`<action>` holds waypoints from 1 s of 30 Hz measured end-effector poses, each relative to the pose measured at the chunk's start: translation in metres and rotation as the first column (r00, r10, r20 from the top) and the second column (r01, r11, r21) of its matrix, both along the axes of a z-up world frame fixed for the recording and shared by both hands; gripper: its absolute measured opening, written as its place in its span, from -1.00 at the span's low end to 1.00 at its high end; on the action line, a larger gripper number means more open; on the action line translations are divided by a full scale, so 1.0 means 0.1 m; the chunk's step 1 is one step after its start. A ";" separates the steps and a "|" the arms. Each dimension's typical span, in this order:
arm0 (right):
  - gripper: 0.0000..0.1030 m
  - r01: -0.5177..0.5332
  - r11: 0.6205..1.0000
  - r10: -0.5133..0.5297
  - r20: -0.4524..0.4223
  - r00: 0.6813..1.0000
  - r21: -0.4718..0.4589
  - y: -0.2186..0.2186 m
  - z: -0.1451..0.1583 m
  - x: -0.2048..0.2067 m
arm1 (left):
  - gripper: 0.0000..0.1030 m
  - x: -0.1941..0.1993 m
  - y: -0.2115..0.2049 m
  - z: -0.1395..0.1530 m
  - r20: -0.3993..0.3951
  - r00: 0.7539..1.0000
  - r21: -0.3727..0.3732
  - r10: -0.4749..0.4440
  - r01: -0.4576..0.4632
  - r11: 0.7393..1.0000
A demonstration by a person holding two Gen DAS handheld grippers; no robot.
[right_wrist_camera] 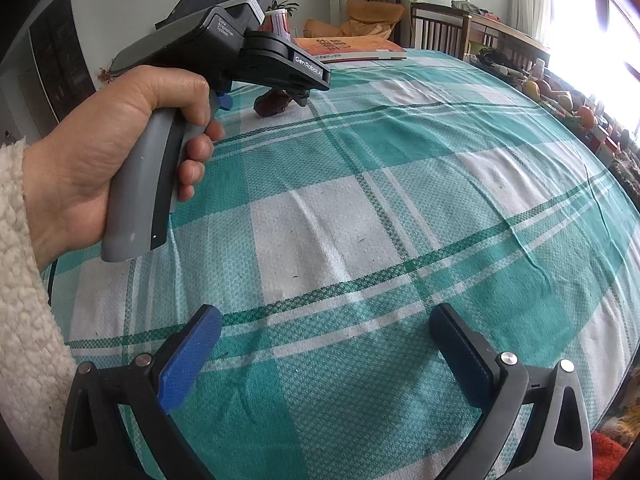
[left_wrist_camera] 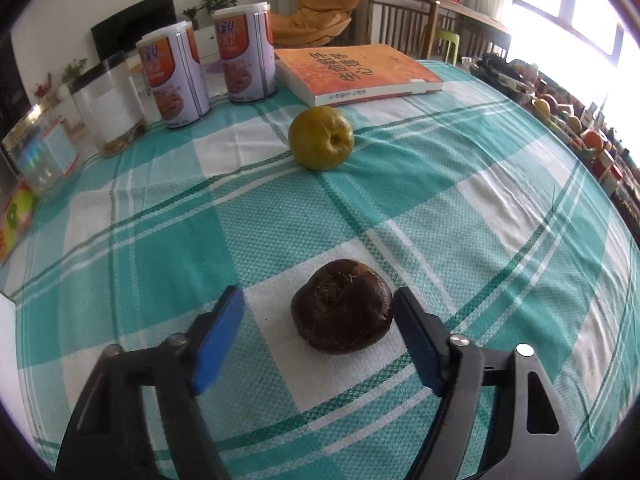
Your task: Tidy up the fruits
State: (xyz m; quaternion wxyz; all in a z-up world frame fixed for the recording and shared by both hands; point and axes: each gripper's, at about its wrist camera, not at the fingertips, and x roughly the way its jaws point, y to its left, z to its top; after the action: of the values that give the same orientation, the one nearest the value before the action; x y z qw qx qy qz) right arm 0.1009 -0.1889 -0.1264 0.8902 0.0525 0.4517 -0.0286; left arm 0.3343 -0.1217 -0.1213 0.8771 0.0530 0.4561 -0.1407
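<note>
A dark brown wrinkled fruit (left_wrist_camera: 342,306) lies on the teal checked tablecloth (left_wrist_camera: 460,200), between the open fingers of my left gripper (left_wrist_camera: 318,306); the right pad (left_wrist_camera: 416,340) is close to it, the left pad is apart. A yellow-green round fruit (left_wrist_camera: 321,137) sits farther back, by itself. In the right wrist view my right gripper (right_wrist_camera: 326,348) is open and empty over bare cloth. The left gripper (right_wrist_camera: 224,52), held in a hand, is at the upper left there, with the brown fruit (right_wrist_camera: 274,102) under its fingers.
Two tall cans (left_wrist_camera: 210,68), a clear jar (left_wrist_camera: 110,106) and a shiny box (left_wrist_camera: 40,148) line the table's far left. An orange book (left_wrist_camera: 358,72) lies at the back. Cluttered shelves with fruit (left_wrist_camera: 568,120) run along the right, under a bright window.
</note>
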 end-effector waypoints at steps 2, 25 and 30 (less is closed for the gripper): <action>1.00 -0.003 1.000 0.003 -0.001 1.000 -0.002 0.01 0.00 0.00 | -0.11 -0.04 0.07 0.05 0.012 1.000 -0.025 0.020 -0.020 0.999; 1.00 -0.003 1.000 0.003 0.001 1.000 -0.003 0.01 0.00 0.00 | -0.08 -1.62 1.26 0.01 -0.177 0.980 -0.234 0.093 -0.133 0.963; 1.00 -0.002 1.000 0.002 0.000 1.000 -0.005 0.01 0.00 0.00 | 0.27 -1.64 1.60 0.08 -0.137 0.974 -0.243 0.180 -0.209 0.947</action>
State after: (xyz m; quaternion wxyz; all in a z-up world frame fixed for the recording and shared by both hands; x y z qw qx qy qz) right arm 0.1008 -0.1879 -0.1269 0.8904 0.0497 0.4515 -0.0287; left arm 0.1704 0.0380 -0.1129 0.8590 -0.1140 0.4859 -0.1138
